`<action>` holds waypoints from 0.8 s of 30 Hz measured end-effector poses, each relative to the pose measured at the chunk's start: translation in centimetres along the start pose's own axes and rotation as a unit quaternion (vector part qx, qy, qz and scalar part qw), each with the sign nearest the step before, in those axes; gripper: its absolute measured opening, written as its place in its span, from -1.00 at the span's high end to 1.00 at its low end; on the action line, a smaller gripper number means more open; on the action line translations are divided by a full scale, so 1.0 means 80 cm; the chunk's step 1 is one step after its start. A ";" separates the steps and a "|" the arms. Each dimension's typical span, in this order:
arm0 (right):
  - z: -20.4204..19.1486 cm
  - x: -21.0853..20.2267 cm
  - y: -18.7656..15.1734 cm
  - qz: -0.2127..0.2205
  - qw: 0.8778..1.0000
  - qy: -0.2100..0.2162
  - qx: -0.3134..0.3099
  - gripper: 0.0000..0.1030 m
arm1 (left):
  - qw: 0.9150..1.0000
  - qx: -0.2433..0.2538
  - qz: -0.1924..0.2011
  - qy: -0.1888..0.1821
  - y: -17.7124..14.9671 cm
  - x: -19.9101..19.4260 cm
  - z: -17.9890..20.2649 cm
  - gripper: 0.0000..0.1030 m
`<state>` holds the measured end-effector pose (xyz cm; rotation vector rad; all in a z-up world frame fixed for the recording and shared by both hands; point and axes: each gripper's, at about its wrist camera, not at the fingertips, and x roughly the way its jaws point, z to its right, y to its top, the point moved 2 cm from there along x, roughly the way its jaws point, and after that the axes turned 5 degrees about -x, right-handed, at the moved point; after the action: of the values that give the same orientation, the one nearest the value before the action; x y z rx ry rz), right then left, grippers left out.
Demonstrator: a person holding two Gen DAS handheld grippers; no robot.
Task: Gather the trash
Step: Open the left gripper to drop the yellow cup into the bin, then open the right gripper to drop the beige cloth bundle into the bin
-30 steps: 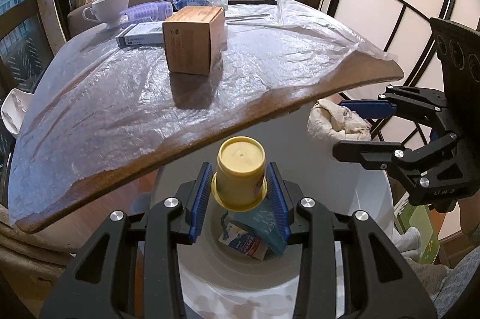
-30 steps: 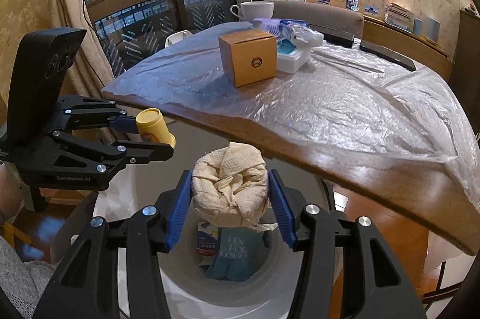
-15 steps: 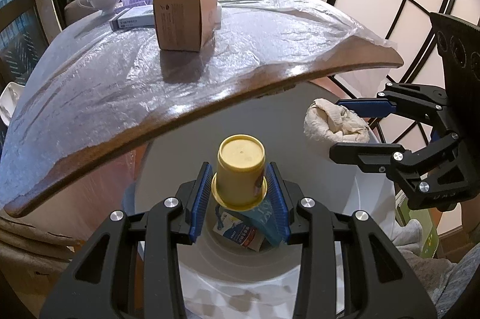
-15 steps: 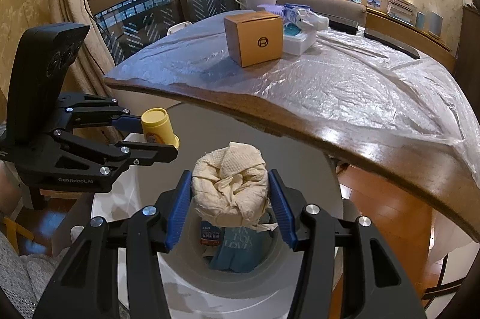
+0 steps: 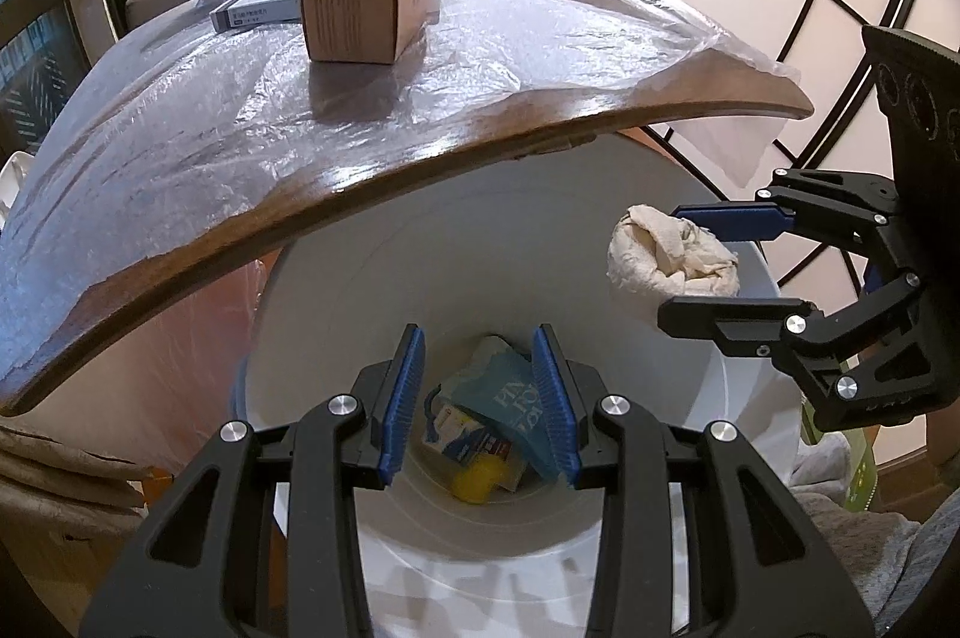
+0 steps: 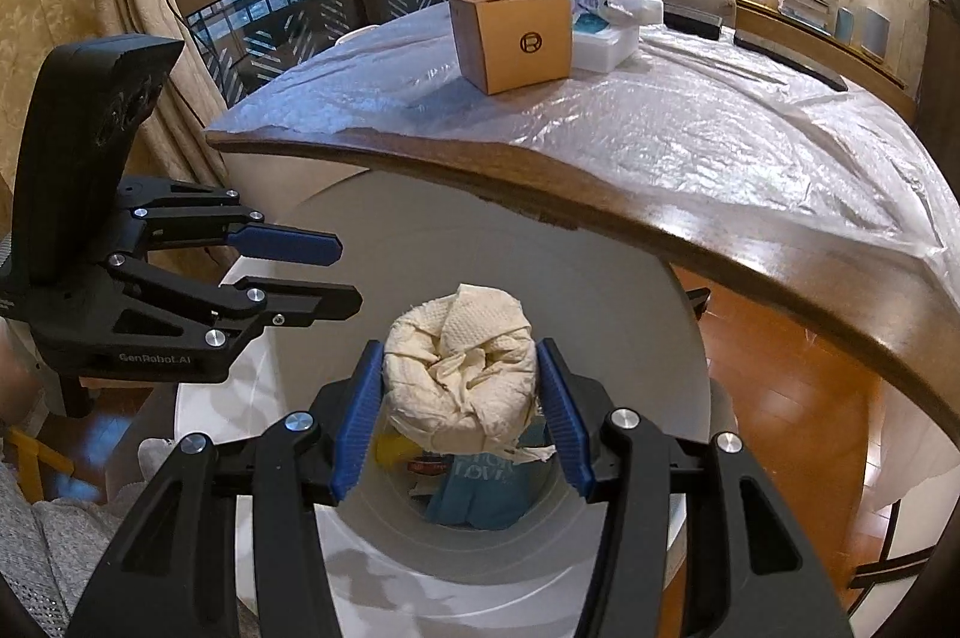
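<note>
The yellow cup (image 5: 477, 479) has dropped from the left gripper (image 5: 478, 401) into the bin (image 5: 600, 242).

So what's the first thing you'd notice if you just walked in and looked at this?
Probably the crumpled paper towel wad pinched in the right gripper, hanging over the big white trash bin beside the table. Down inside the bin lie a yellow cup and a teal packet, seen between the empty blue fingers of the left gripper. A brown cardboard box stands on the plastic-covered table.
</note>
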<state>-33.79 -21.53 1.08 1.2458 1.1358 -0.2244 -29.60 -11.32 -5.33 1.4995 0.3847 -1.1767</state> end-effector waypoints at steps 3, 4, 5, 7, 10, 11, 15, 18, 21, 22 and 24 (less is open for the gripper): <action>0.001 0.007 -0.003 -0.010 1.000 0.001 0.005 0.02 | 1.000 -0.002 -0.004 0.001 -0.002 0.003 -0.002 0.23; 0.001 0.008 -0.003 -0.012 1.000 0.001 0.005 0.02 | 1.000 -0.003 -0.005 0.001 -0.003 0.004 -0.002 0.23; 0.001 0.011 -0.004 -0.015 1.000 0.001 0.006 0.02 | 1.000 -0.003 -0.007 0.001 -0.003 0.005 -0.002 0.23; 0.001 0.016 -0.006 -0.023 1.000 -0.001 0.006 0.02 | 1.000 -0.003 -0.009 0.002 -0.004 0.007 -0.002 0.23; 0.003 0.023 -0.008 -0.033 0.999 -0.005 0.012 -0.06 | 1.000 0.000 -0.013 0.001 -0.007 0.011 -0.002 0.23; 0.004 0.023 -0.009 -0.031 0.999 -0.006 0.014 -0.27 | 1.000 0.002 -0.015 -0.003 -0.008 0.011 -0.002 0.22; 0.007 0.015 -0.007 -0.014 1.000 -0.007 0.019 -0.48 | 1.000 -0.002 -0.012 0.000 -0.008 0.012 -0.002 -0.45; 0.008 -0.007 0.001 0.022 0.999 -0.030 0.003 -0.51 | 1.000 -0.012 -0.008 -0.002 -0.004 0.006 -0.009 -0.45; 0.014 -0.038 0.019 0.070 0.996 -0.058 -0.013 -0.66 | 1.000 -0.021 0.010 -0.003 0.005 -0.011 -0.015 -0.45; 0.019 -0.046 0.026 0.087 0.994 -0.067 -0.015 -0.71 | 1.000 -0.020 0.023 -0.001 0.009 -0.019 -0.015 -0.51; 0.033 -0.063 0.045 0.119 0.989 -0.089 -0.013 -0.85 | 0.997 -0.009 0.071 0.015 0.021 -0.043 -0.014 -0.86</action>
<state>-32.29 -24.47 6.98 1.2986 0.8257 -0.1370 -29.34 -9.61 -1.74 1.5048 0.3033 -1.0373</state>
